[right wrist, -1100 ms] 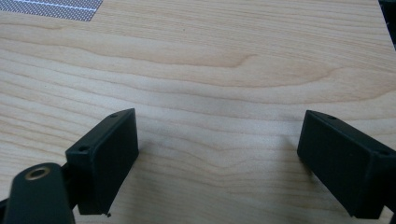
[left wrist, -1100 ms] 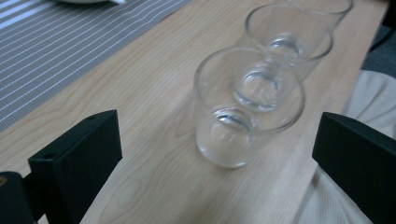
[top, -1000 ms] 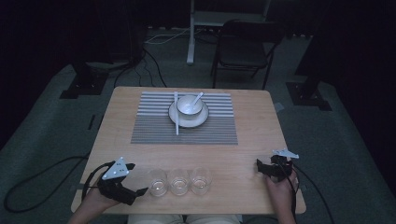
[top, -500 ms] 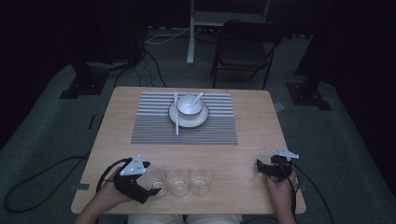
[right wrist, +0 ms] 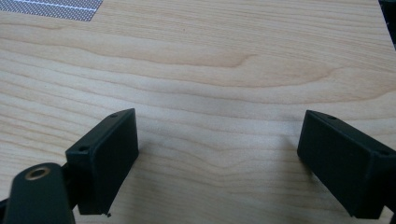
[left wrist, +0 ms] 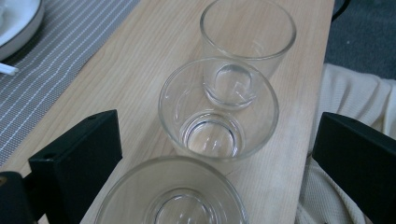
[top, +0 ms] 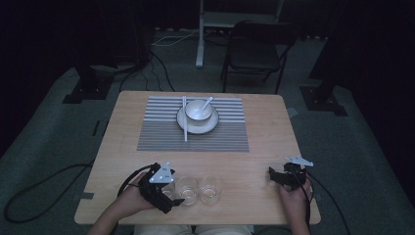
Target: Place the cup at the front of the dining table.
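Observation:
Three clear empty glasses stand in a row near the table's front edge: the left glass [top: 170, 190], the middle glass [top: 188, 190] and the right glass [top: 210, 189]. My left gripper [top: 172, 194] is open, its jaws either side of the left glass without touching it. In the left gripper view the nearest glass [left wrist: 170, 198] sits between the jaws of my left gripper [left wrist: 217, 133], with the middle glass [left wrist: 218, 112] and the far glass [left wrist: 247, 32] in line beyond. My right gripper [top: 272, 176] rests open at the front right, over bare wood [right wrist: 219, 70], and my right gripper [right wrist: 219, 135] holds nothing.
A grey striped placemat [top: 161, 137] lies at the table's middle back. On it a white plate [top: 211, 127] carries a white bowl [top: 197, 111] with a spoon [top: 207, 102]; a white stick [top: 185, 128] lies across the plate's left side. A chair [top: 257, 54] stands beyond the table.
My left gripper has moved right along the front edge, up to the row of glasses, and now straddles the left one. The right gripper has stayed put.

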A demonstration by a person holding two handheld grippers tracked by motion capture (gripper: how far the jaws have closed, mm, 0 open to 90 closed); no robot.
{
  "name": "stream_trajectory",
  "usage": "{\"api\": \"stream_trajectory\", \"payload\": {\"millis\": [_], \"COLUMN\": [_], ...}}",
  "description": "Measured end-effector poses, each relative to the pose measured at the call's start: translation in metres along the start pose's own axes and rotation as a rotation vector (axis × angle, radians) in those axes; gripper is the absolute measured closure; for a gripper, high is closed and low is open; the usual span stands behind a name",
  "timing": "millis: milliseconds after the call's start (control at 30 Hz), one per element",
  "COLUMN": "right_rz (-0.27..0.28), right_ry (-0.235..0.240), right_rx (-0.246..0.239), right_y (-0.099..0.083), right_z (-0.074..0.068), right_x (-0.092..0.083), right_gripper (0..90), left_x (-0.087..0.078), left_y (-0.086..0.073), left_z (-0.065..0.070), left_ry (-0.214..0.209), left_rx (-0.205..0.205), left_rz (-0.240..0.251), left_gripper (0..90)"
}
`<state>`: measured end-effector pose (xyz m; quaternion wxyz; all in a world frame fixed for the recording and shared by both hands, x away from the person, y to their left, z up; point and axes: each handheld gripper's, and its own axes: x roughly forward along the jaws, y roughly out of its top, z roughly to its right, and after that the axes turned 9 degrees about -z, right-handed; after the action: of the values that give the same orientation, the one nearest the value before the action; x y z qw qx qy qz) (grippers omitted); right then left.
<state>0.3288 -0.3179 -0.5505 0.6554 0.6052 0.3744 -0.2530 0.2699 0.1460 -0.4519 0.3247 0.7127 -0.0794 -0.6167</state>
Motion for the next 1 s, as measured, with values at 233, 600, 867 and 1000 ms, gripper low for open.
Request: {"api": "stream_trajectory", "payload": {"millis": [233, 600, 867, 1000], "right_rz": [0.000, 0.001, 0.001, 0.001], "right_ry": [0.001, 0.001, 0.001, 0.000], "right_rx": [0.002, 0.002, 0.002, 0.002], "right_y": [0.000, 0.000, 0.000, 0.000], "right_z": [0.000, 0.000, 0.000, 0.000], "right_x": [0.000, 0.000, 0.000, 0.000], "right_gripper": [12.0, 12.0, 12.0, 12.0], "left_x": [0.010, 0.027, 0.037, 0.042], "left_y": [0.014, 0.029, 0.034, 0.036], "left_z": [0.003, 0.006, 0.004, 0.005], "left_ry": [-0.016, -0.012, -0.012, -0.007], "left_rx": [0.041, 0.095, 0.117, 0.136], "left_rz": [-0.049, -0.157, -0.207, -0.232], "left_gripper": [1.5, 1.5, 1.5, 5.8]}}
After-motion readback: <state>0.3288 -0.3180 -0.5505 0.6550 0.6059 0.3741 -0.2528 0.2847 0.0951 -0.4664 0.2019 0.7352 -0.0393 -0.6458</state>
